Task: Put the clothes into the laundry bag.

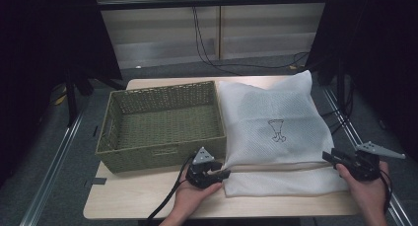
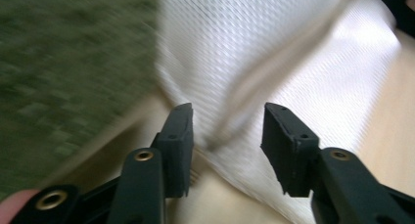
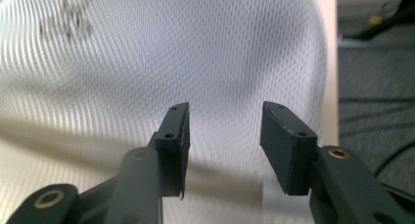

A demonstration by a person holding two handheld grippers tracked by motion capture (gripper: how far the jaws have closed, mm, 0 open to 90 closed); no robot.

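At the table's near edge, my left gripper (image 1: 217, 175) stands with jaws parted, nothing clamped, its tips at the near left corner of the white mesh bag (image 1: 276, 127). My right gripper (image 1: 340, 159) is likewise released, just off the bag's right edge. The bag lies flat across the right half of the table (image 1: 133, 196), touching the green woven basket (image 1: 157, 122) on the left half. Grey floor and black curtains surround it.

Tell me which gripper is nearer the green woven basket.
Left. The left gripper sits just off the green woven basket's front right corner, at the white mesh bag's fold. The right gripper is across the bag, at its far edge.
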